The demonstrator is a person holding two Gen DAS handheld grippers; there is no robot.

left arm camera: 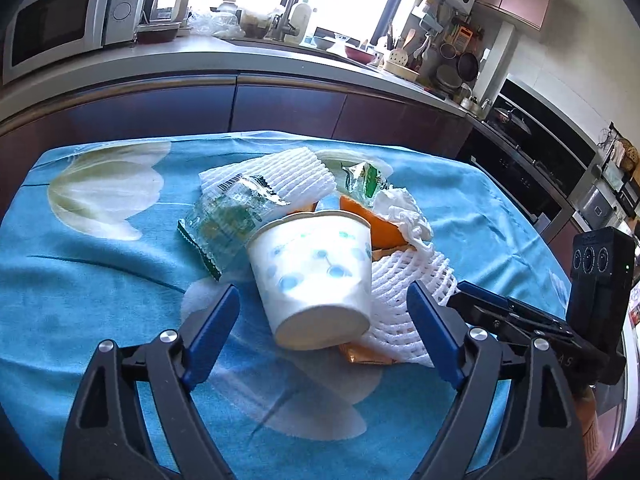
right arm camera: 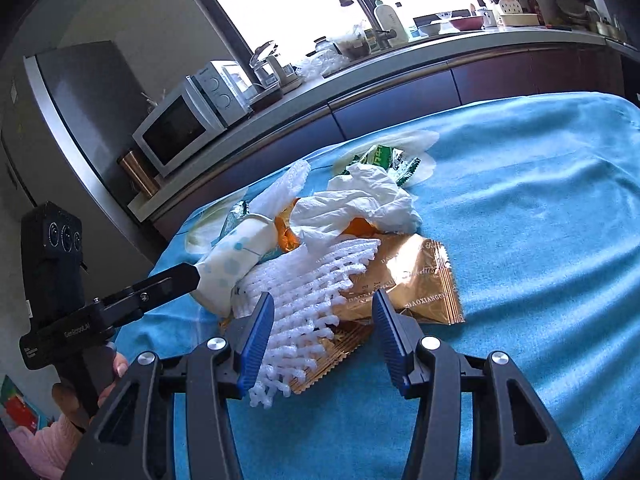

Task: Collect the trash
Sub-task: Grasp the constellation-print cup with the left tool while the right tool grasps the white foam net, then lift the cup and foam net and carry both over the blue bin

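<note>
Tilting downward, left tongs (left arm camera: 320, 336) gape around the paper cup (left arm camera: 316, 276); right tongs (right arm camera: 322, 334) straddle foam netting (right arm camera: 304, 300), unclamped.

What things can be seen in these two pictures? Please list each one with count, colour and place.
paper cup: one, white with blue dots, on its side at the near end of the pile
foam nets: two, white, one behind the cup, one beside it
clear wrapper: one, with green print, left of the cup
green wrapper: one, far side of the pile
tissue: one, white, crumpled, on top
orange peel: orange, under the tissue
gold wrapper: gold, partly under a net
cloth: one, blue with white flowers, under everything
microwave: one, white, on the counter
left gripper: blue pads, open around the cup
right gripper: blue pads, open over a net
</note>
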